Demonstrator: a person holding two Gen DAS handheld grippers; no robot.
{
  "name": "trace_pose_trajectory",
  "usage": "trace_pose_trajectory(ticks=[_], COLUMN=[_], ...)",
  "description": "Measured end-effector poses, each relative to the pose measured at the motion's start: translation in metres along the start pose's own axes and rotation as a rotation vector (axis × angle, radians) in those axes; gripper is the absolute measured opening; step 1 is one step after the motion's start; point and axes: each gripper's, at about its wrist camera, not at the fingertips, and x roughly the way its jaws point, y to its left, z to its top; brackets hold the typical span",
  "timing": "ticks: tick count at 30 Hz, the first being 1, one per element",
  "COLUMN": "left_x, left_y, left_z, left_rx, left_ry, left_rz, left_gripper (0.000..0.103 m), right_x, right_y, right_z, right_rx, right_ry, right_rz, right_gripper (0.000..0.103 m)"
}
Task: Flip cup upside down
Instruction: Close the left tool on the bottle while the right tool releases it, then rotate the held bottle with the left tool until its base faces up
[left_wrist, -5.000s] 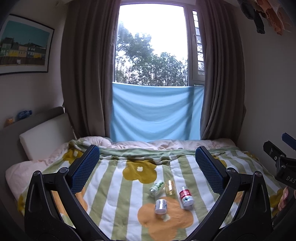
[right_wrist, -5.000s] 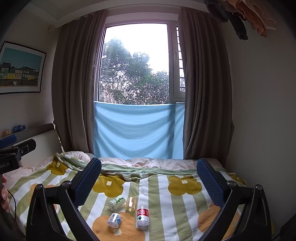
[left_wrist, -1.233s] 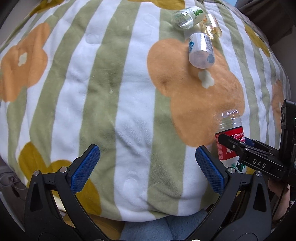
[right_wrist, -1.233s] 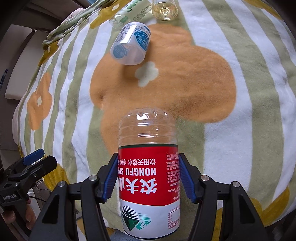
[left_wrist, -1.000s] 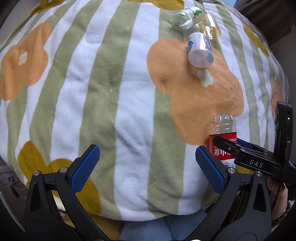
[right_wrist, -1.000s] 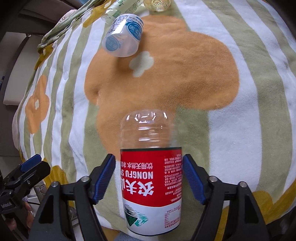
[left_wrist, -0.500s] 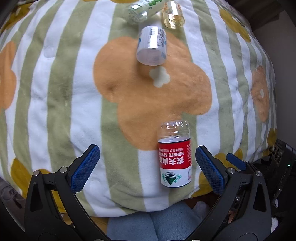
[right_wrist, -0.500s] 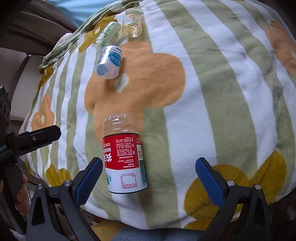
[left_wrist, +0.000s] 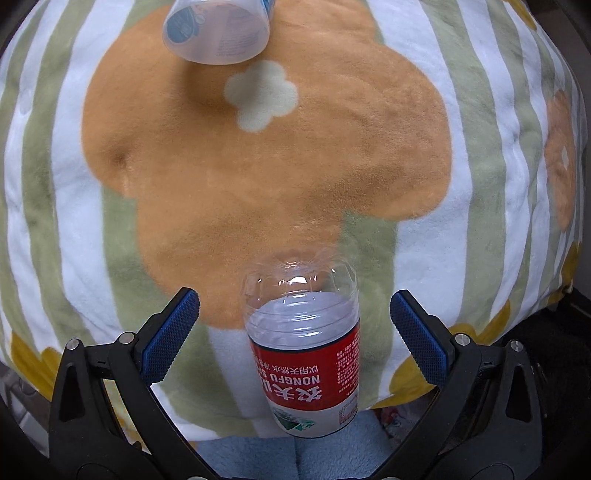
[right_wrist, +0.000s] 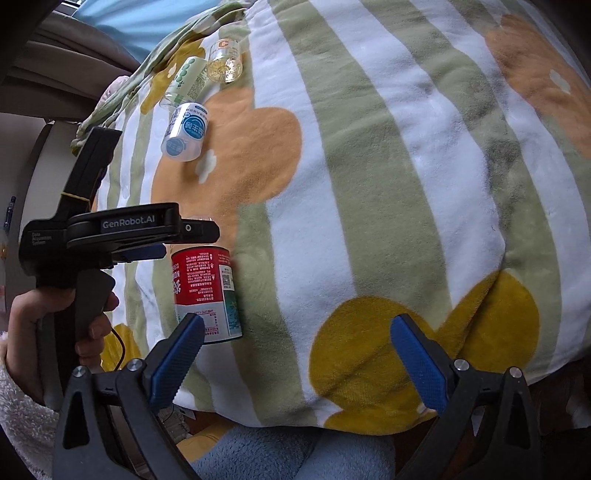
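Bracketing the cup (left_wrist: 306, 354) with our left claw (left_wrist: 294, 334), spread wide for a grip.
Cup stands near the bed (right_wrist: 369, 184) edge; right claw (right_wrist: 295, 354) hangs released beside it.

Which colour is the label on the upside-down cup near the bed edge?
Red and white label, clearest in left wrist view.

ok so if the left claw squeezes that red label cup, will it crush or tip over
The red-label cup looks like thin clear plastic and empty, so probably light and apt to dent under a firm squeeze. It stands on a soft plush blanket near the bed's edge, so a nudge could tip it. The left claw is open around it.
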Motion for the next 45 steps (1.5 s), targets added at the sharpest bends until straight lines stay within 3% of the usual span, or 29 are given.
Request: trace_pose_trajectory(ticks=[7, 14, 18, 21, 24, 28, 32, 39, 45], left_x=[0.026, 0.034, 0.025, 0.004, -0.029, -0.064, -0.072, -0.045, -0.036], left_y=[0.001, 0.008, 0.013, 0.016, 0.016, 0.009, 0.011, -0.005, -0.011], left_z=[0.003, 0.014, 0.016, 0.014, 0.009, -0.006, -0.022, -0.035, -0.052], left_rx=[-0.052, -0.059, -0.063, -0.075, -0.069, -0.032, 0.013, 0.055, 0.097], left_ry=[0.114, 0.140, 0.112, 0.029, -0.127, -0.345, -0.535, -0.734, -0.824], left_rz=[-0.009, -0.006, -0.036, -0.091, -0.143, -0.133, -0.122, -0.086, -0.064], left_gripper=[0.101, 0.062, 0.060, 0.060, 0.060, 0.060, 0.060, 0.060, 0.060], right_x=[0.002, 0.007, 0.008, 0.009, 0.008, 0.010, 0.015, 0.028, 0.036], right_y=[-0.015, -0.016, -0.015, -0.014, -0.014, -0.013, -0.014, -0.022, -0.029], right_z=[0.002, 0.006, 0.008, 0.009, 0.010, 0.008, 0.004, -0.009, -0.018], right_rx=[0.053, 0.070, 0.068, 0.071, 0.072, 0.066, 0.064, 0.034, 0.034], right_ry=[0.005, 0.007, 0.007, 0.005, -0.001, 0.002, 0.002, 0.000, -0.004], right_rz=[0.035, 0.054, 0.058, 0.068, 0.076, 0.078, 0.085, 0.085, 0.086], right_gripper=[0.101, 0.101, 0.101, 0.101, 0.101, 0.101, 0.101, 0.101, 0.101])
